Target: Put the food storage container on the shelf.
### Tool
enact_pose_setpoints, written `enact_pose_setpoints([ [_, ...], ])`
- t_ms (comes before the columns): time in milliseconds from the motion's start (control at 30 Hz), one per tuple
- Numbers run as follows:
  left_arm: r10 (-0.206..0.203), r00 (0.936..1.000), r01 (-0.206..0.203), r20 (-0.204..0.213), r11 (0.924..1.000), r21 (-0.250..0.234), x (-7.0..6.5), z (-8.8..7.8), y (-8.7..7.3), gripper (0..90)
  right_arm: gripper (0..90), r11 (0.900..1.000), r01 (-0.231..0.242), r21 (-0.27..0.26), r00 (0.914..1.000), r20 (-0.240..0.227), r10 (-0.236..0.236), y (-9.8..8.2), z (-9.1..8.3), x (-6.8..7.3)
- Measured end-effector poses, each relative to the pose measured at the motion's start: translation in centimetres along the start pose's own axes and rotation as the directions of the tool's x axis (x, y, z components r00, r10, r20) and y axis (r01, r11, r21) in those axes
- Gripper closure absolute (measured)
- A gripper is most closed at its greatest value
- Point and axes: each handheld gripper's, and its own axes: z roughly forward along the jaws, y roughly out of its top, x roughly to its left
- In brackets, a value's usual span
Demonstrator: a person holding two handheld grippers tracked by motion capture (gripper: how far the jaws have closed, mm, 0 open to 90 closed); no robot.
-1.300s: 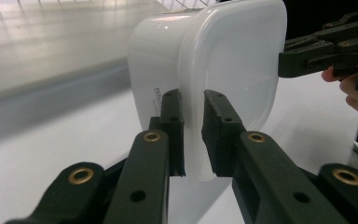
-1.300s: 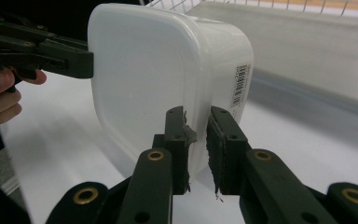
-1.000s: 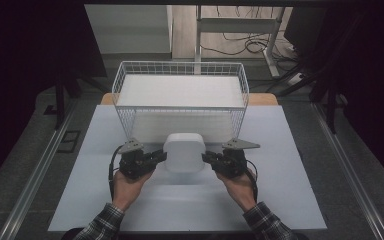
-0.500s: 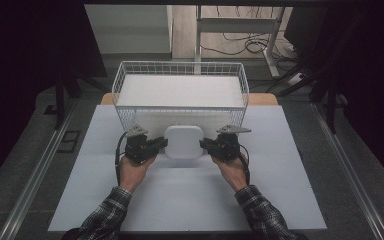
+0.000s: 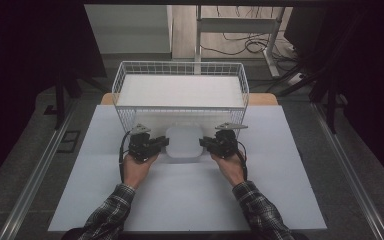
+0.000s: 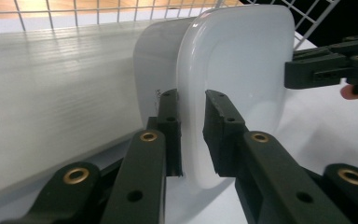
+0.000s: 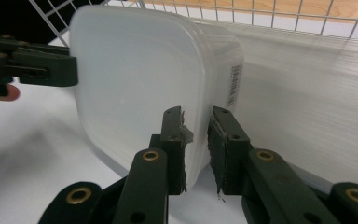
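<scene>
Left gripper [image 5: 161, 144] is clamped on the left rim of a white plastic container [image 5: 184, 143]; right gripper [image 5: 206, 144] is clamped on the opposite, right rim. In the left gripper view, the two black jaws stand on either side of the rim edge of the container [image 6: 235, 79], with the pads [image 6: 220, 126] pressed against it. In the right gripper view, the jaws likewise close over the rim of the container [image 7: 140, 88], and one pad [image 7: 177, 135] shows frayed material at its edge.

Container appearance: white, translucent, glossy plastic; square outline with rounded corners; shallow body with a flat flange running around it. A small printed label [image 7: 235, 86] runs along one side wall, too small to read.

Container position: it sits between the two grippers, over the pale blue-white table mat [image 5: 180, 200], directly in front of the near wall of the white wire basket [image 5: 180, 67]. In the high view, its far edge lies just beside the basket's near wall; whether they touch cannot be determined. A white corrugated panel [image 5: 180, 90] lies inside the basket.

Both hands approach from the near side of the table, the left hand [image 5: 136, 167] and right hand [image 5: 230, 167] each behind its gripper, sleeves in a plaid pattern.
</scene>
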Motion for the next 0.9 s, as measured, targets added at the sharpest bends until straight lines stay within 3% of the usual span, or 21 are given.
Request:
enact_pose_setpoints([
  [100,-0.007,1.0,0.007,0.003,0.9998,-0.016,0.3,0.4,0.0,75.1,73.5,1.0,0.022,-0.011,0.9997,0.006,-0.022,0.2,0.2,0.1],
  [200,0.028,0.9995,-0.028,-0.013,0.9994,-0.018,0.4,0.8,0.2,71.7,70.0,0.999,0.047,-0.014,0.9986,0.026,-0.047,0.4,0.4,0.2],
  [267,0.023,0.9997,-0.024,-0.012,0.9996,-0.017,0.5,1.0,0.3,69.5,67.1,0.997,0.068,-0.021,0.9971,0.034,-0.067,0.5,0.7,0.1],
  [400,0.046,0.9978,-0.048,-0.047,0.9981,-0.039,0.6,1.4,0.5,66.1,63.2,0.996,0.088,-0.031,0.994,0.067,-0.086,0.8,1.0,0.0],
  [567,0.086,0.9897,-0.094,-0.114,0.9934,-0.066,0.5,1.8,1.0,58.7,59.6,0.995,0.085,-0.06,0.9913,0.105,-0.078,1.3,1.4,-0.2],
  [667,0.077,0.9867,-0.09,-0.143,0.9924,-0.085,0.6,2.1,1.2,55.6,57.3,0.995,0.07,-0.071,0.9914,0.115,-0.061,1.6,1.6,-0.4],
  [733,0.081,0.9828,-0.093,-0.166,0.9932,-0.07,0.5,2.1,1.5,50.1,56.9,0.995,0.069,-0.072,0.9907,0.123,-0.059,1.8,1.7,-0.5],
  [833,0.072,0.9876,-0.083,-0.14,0.9934,-0.079,0.5,1.2,1.8,43.2,56.7,0.992,0.109,-0.064,0.9888,0.109,-0.101,2.0,1.4,-0.4],
  [867,0.046,0.9912,-0.058,-0.124,0.9939,-0.094,0.4,0.9,1.8,41.8,56.8,0.991,0.119,-0.064,0.9877,0.11,-0.111,2.1,1.2,-0.3],
  [900,0.043,0.9923,-0.054,-0.116,0.9939,-0.096,0.3,0.7,1.8,39.6,56.8,0.991,0.11,-0.071,0.9893,0.104,-0.102,2.2,0.8,-0.4],
])
